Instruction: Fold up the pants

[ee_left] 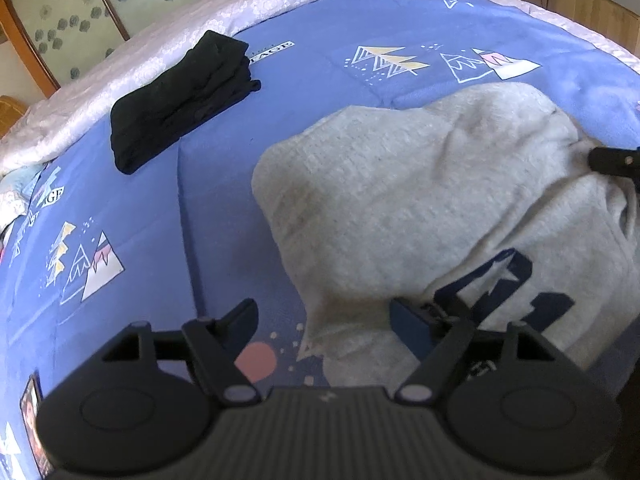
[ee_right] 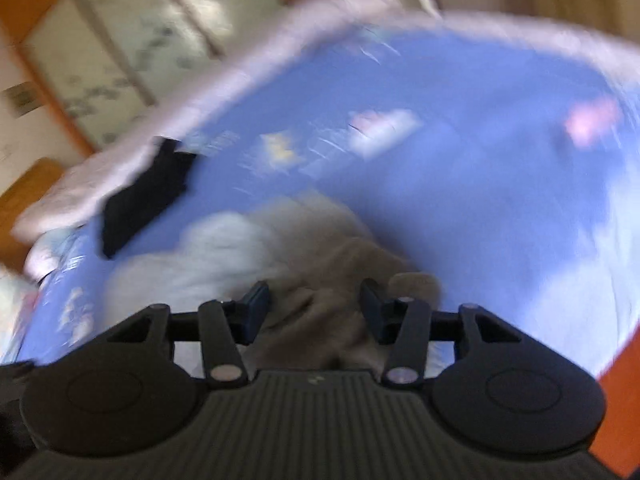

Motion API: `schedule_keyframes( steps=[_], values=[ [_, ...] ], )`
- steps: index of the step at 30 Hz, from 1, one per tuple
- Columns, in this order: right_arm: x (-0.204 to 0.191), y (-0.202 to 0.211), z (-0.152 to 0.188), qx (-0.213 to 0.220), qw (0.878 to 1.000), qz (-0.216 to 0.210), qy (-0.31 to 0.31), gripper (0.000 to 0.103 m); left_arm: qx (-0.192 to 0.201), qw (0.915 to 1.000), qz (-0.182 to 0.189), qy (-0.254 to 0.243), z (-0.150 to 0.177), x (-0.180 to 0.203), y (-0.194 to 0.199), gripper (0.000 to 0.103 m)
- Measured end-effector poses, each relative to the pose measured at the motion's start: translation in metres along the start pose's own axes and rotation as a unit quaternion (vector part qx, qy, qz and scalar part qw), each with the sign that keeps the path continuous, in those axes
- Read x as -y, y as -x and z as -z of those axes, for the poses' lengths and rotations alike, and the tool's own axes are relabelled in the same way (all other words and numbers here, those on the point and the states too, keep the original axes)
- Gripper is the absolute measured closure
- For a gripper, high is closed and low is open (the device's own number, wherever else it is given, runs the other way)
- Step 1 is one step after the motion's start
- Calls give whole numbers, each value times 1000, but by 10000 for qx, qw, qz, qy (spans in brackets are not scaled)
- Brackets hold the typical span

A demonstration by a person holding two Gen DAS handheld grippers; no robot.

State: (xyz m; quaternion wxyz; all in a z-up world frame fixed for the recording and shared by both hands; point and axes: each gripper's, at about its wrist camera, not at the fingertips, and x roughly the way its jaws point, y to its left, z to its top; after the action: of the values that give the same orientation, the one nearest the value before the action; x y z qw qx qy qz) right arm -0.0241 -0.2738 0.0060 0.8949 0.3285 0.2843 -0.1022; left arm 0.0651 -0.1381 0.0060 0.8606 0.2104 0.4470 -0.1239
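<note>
Grey sweatpants (ee_left: pixel 400 184) with a dark blue print lie bunched on the blue bedspread (ee_left: pixel 168 220). My left gripper (ee_left: pixel 324 316) hangs low over their near edge, open wide. Its left finger is above bare bedspread and its right finger (ee_left: pixel 408 320) is over the printed fabric. In the left wrist view a black fingertip of my right gripper (ee_left: pixel 612 160) rests at the pants' far right side. The right wrist view is blurred. There my right gripper (ee_right: pixel 314 300) stands partly open, with a bunch of the grey pants (ee_right: pixel 320 240) between its fingers and no clear pinch.
A folded black garment (ee_left: pixel 180 104) lies at the back left of the bed, also seen as the black garment (ee_right: pixel 148 188). A pale lilac quilt (ee_left: pixel 120 68) runs along the far edge. Wooden-framed sliding doors (ee_left: pixel 80 12) stand behind the bed.
</note>
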Motion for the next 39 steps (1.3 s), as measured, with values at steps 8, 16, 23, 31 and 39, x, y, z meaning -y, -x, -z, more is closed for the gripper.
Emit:
schedule_keyframes(
  steps=[8, 16, 23, 31, 39],
  values=[
    [-8, 24, -14, 59, 9999, -83, 86, 43, -58, 9996, 130, 245, 8, -12, 2, 28],
    [-4, 46, -21, 211, 9997, -75, -114, 41, -36, 9988, 284, 399, 17, -21, 11, 28],
    [4, 53, -17, 85, 9994, -31, -349, 40, -19, 9982, 350, 488, 25, -28, 17, 28],
    [-7, 60, -5, -215, 9992, -190, -263, 40, 66, 9971, 481, 580, 34, -34, 30, 25],
    [-12, 62, 1, -342, 9983, -254, -410, 40, 120, 9969, 501, 596, 39, -35, 35, 25]
  ],
)
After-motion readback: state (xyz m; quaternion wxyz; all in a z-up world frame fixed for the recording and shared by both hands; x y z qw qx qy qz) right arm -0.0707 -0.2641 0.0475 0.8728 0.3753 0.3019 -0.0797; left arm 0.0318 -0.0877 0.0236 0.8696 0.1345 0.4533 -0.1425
